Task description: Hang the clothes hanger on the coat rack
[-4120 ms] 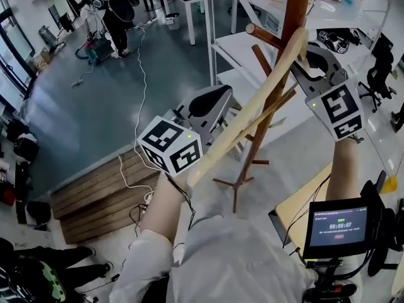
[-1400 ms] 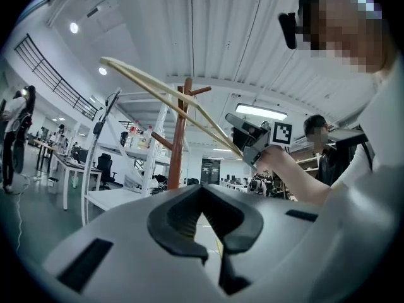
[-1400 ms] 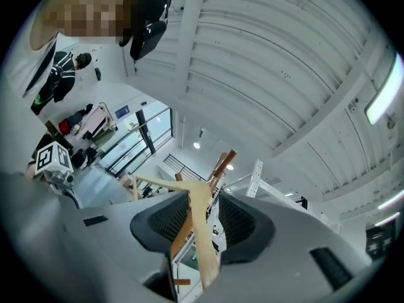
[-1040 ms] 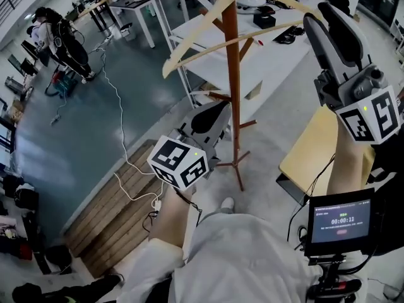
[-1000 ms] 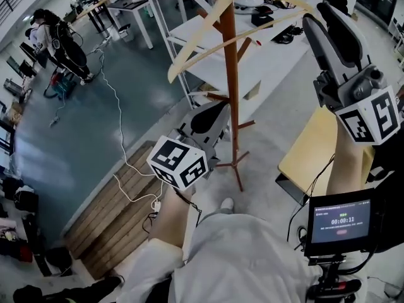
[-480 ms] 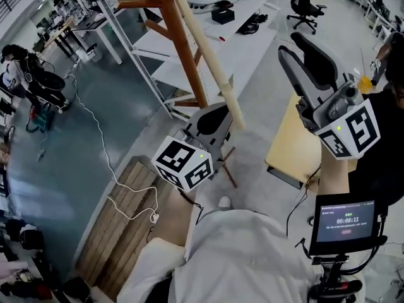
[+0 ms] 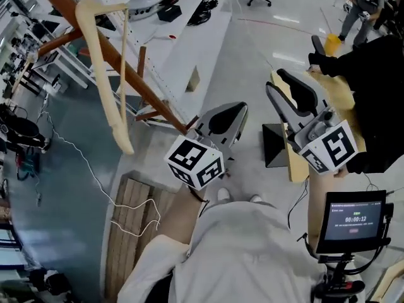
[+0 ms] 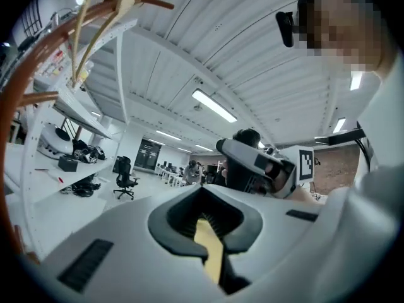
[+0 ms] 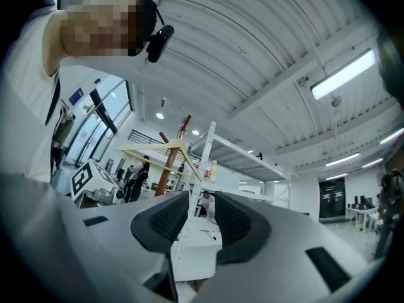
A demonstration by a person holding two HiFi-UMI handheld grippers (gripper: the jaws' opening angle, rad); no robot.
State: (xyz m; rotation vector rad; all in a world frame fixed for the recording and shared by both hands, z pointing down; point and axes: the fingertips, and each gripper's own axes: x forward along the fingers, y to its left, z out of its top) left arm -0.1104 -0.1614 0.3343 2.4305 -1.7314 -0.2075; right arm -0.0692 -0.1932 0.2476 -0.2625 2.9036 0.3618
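The pale wooden clothes hanger (image 7: 104,74) hangs from an arm of the brown coat rack (image 7: 129,65) at the upper left of the head view, free of both grippers. My left gripper (image 7: 237,111) is low in the middle, right of the rack's foot, shut with nothing in it. My right gripper (image 7: 275,82) is further right, open and empty. In the right gripper view the hanger (image 9: 161,149) and rack (image 9: 172,163) are far off to the left beyond the open gripper (image 9: 189,213). The left gripper view shows the rack (image 8: 25,74) curving up the left edge.
White shelving and tables (image 7: 189,43) stand behind the rack. A yellow table (image 7: 295,160) and a person in black (image 7: 372,74) are at the right. A wooden pallet (image 7: 126,226) and a white cable (image 7: 95,175) lie on the floor. A timer screen (image 7: 353,218) sits low right.
Four seconds ago the hanger was held up at the rack by my right gripper. Now it hangs there on its own, and the right gripper has come down and away. The view has swung.
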